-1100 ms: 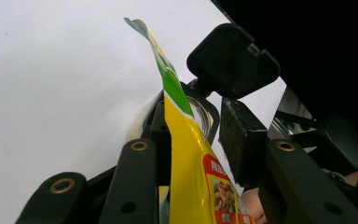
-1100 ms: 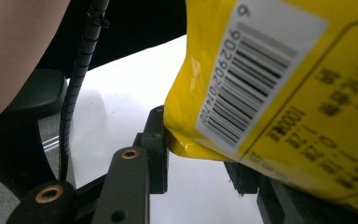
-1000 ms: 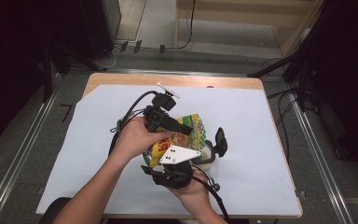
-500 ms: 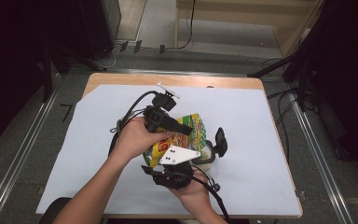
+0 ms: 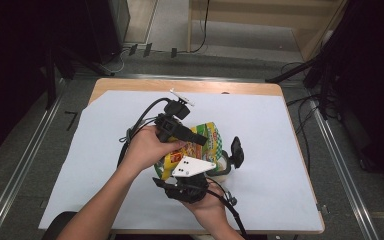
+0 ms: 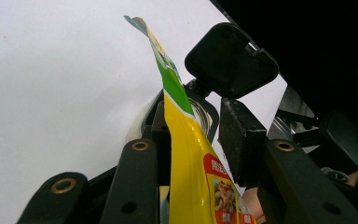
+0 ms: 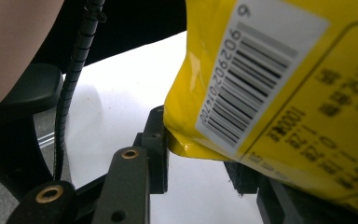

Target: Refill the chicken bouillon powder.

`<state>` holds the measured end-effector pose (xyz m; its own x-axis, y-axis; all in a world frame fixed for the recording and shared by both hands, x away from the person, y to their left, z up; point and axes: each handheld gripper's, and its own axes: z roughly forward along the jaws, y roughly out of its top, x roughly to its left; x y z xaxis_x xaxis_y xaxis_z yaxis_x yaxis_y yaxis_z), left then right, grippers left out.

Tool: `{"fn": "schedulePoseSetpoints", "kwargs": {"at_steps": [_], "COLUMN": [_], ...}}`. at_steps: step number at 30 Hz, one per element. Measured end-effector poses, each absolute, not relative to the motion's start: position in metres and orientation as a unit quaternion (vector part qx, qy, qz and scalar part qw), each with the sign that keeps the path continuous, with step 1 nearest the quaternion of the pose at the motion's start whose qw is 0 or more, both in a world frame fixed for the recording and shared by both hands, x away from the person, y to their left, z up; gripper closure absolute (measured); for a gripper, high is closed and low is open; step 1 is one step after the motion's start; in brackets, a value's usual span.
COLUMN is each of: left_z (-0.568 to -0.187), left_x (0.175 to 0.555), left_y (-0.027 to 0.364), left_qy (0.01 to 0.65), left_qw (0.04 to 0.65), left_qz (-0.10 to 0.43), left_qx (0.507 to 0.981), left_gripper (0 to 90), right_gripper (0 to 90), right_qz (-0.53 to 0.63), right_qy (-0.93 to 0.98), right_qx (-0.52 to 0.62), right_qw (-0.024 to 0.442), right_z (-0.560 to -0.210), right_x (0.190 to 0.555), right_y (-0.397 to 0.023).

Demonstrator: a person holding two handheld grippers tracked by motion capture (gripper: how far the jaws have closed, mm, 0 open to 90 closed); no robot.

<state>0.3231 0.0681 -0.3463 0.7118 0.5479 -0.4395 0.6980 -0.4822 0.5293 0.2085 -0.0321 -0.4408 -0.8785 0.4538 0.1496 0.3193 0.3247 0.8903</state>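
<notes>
high view, pouch: i see the yellow snack pouch (image 5: 200, 145) near the middle of the white table cover (image 5: 290, 165), held between both hands.
high view, left gripper: my left gripper (image 5: 192, 135) comes in from 9 o'clock of the pouch and lies across its upper part, the left hand (image 5: 147, 147) wrapped round its body.
high view, right gripper: my right gripper (image 5: 215, 167) sits at 6 o'clock of the pouch, its grey plate (image 5: 192, 166) on top, the right hand (image 5: 207, 205) below it.
high view, black cap: a black cap (image 5: 236, 151) stands at 3 o'clock of the pouch, over a clear container (image 5: 222, 167) i can barely make out.
left gripper view: the pouch (image 6: 186, 154) stands on edge between the two jaws, its green top corner pointing to 11 o'clock; the left pad lies against it, and i cannot tell whether the right pad touches. the black cap (image 6: 230, 60) sits at 1 o'clock.
right gripper view: the barcoded corner of the pouch (image 7: 279, 79) hangs over the jaws from 1 o'clock, resting on them; i cannot tell if the pads pinch it.
</notes>
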Motion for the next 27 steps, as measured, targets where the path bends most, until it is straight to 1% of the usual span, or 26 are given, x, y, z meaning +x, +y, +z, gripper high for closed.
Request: {"fn": "schedulePoseSetpoints", "kwargs": {"at_steps": [14,20,22,27], "left_z": [-0.346,-0.3471,-0.3456,-0.35], "left_x": [0.3215,0.3245,0.3238,0.3258], "left_y": [0.0669,0.0689,0.0693,0.0686], "left_qy": [0.363,0.366,0.365,0.369], "left_qw": [0.351,0.354,0.358,0.347], "left_qz": [-0.101,-0.111,-0.111,-0.114], "left_qx": [0.857,0.854,0.852,0.855], "left_gripper": [68.6,68.5,68.6,68.5], "right_gripper": [66.0,65.9,65.9,65.8], "right_qz": [0.534,0.531,0.527,0.527], "right_qy": [0.808,0.811,0.814,0.814], "right_qx": [0.241,0.239,0.235,0.238], "right_qw": [0.063,0.059,0.065,0.053], "right_z": [-0.443,-0.4409,-0.4388,-0.4401], "right_x": [0.2076,0.2083,0.2086,0.2087], "right_y": [-0.0313,-0.0322,-0.0336,-0.0328]}}
